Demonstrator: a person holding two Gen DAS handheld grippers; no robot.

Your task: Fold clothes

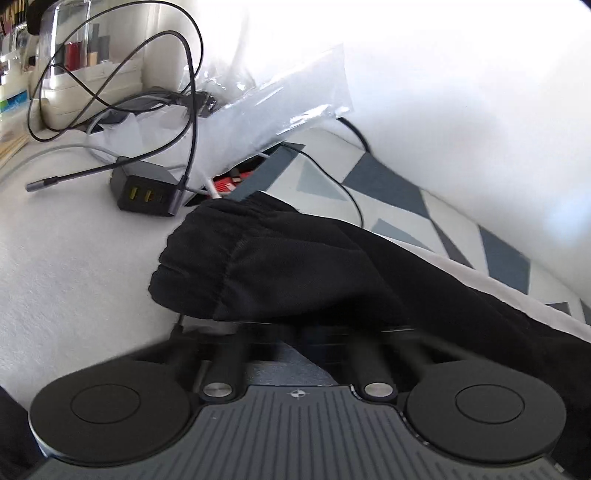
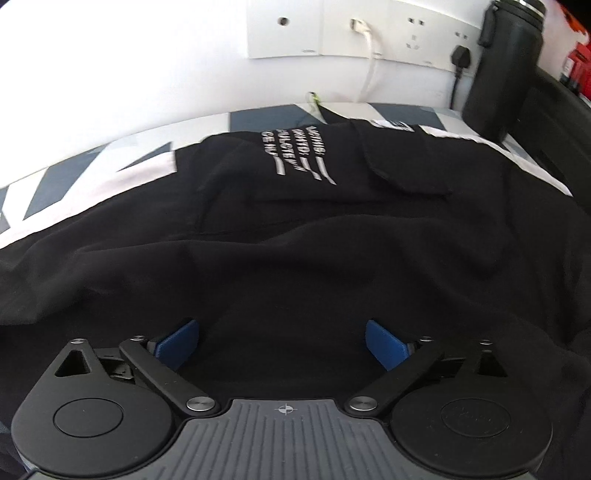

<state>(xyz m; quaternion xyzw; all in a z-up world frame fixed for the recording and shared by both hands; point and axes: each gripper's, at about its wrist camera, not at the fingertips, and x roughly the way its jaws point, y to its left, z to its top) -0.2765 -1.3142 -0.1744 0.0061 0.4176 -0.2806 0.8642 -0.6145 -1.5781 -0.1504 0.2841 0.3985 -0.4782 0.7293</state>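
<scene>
Lying across a bed, the black garment (image 2: 295, 236) covered a sheet patterned with grey and blue triangles (image 1: 388, 184), its white printed lettering (image 2: 295, 147) and a flapped pocket (image 2: 399, 166) facing up toward the wall. The right gripper (image 2: 282, 341) hovered over the near fold with its blue fingers (image 2: 177, 341) spread wide apart, cloth between them but neither pad pressing it. The left gripper (image 1: 295, 332) sat at the elastic cuff end (image 1: 221, 266); its fingers were hidden under the dark fabric and drawn fully together, though whether they pinched the cloth could not be told. Clutter crowded that end: a black multi-port charger (image 1: 146, 192) just beside the cuff, looping dark cables (image 1: 147, 74), a crinkled clear plastic bag (image 1: 280, 103) and something red (image 1: 236, 182) beneath it. By the wall sockets (image 2: 369, 29) stood a tall black bottle (image 2: 502, 74), near the garment's far corner.
</scene>
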